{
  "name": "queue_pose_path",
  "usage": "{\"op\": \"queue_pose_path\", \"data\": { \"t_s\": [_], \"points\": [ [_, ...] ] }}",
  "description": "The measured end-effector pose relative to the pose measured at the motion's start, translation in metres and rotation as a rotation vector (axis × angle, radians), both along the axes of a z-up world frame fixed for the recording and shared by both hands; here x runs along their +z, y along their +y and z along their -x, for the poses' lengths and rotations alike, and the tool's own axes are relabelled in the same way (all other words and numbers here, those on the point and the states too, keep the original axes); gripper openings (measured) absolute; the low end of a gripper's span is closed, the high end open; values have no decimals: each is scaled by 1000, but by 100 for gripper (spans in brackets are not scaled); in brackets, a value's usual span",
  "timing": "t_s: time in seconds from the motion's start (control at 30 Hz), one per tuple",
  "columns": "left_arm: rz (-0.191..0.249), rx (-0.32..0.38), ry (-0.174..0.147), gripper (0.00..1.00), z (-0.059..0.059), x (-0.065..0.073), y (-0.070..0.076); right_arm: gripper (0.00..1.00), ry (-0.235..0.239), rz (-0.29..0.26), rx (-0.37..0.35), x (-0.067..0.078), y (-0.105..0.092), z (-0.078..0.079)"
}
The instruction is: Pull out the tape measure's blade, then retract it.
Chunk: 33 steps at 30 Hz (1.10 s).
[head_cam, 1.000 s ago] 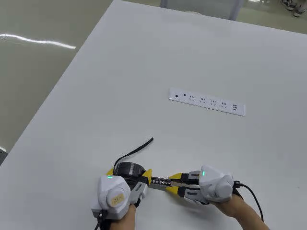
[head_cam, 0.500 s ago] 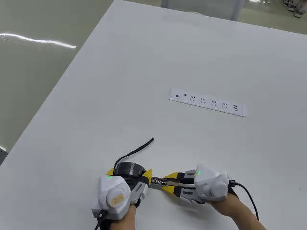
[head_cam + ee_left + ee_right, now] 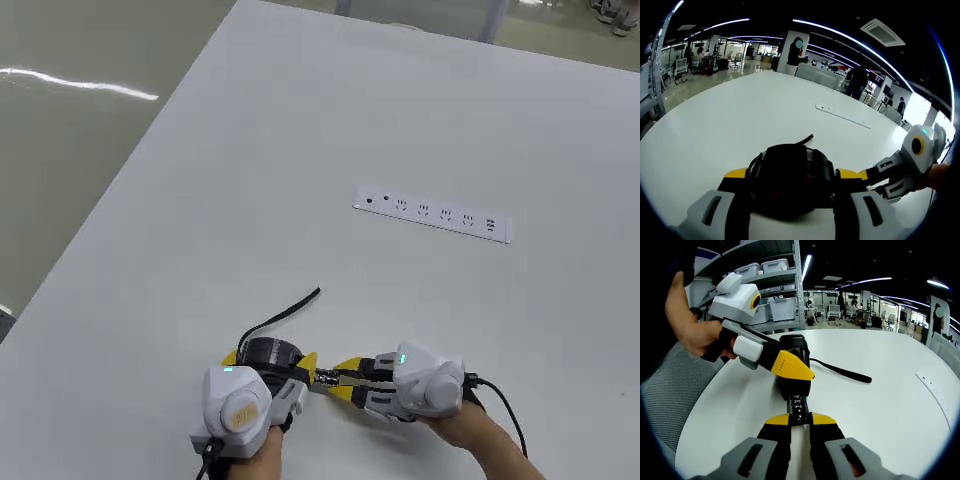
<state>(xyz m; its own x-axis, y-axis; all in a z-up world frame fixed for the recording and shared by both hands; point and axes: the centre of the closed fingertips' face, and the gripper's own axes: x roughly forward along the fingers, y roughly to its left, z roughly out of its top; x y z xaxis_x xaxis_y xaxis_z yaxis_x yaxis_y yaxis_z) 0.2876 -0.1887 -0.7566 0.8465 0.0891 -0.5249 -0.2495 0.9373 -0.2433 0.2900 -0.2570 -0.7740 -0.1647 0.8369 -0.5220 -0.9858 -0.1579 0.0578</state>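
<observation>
My left fingers (image 3: 307,366): clamped round the tape measure (image 3: 266,351) on the bench (image 3: 300,150).
My right fingers (image 3: 776,420): pinching the blade (image 3: 797,402), nearer my left than before.
Blade showing: shorter.

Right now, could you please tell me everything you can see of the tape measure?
The tape measure has a black, rounded, plastic-looking case that lies on the white table, close to the person. The left gripper has its yellow-tipped jaws shut on the case. A thin black strap trails from it across the table. A short length of blade, printed with numerals, sticks out and is pinched in the jaws of the right gripper.
</observation>
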Motion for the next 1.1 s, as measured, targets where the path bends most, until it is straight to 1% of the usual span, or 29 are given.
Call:
{"op": "queue_pose_path", "data": {
  "t_s": [0.7, 1.1],
  "points": [
    [10, 0, 0, 64, 0, 1, 0, 12, -12, 0, 9, -2, 21, 6],
    [12, -2, -1, 64, 1, 1, -1, 12, -21, 4, 19, -3, 28, 8]
  ]
}}
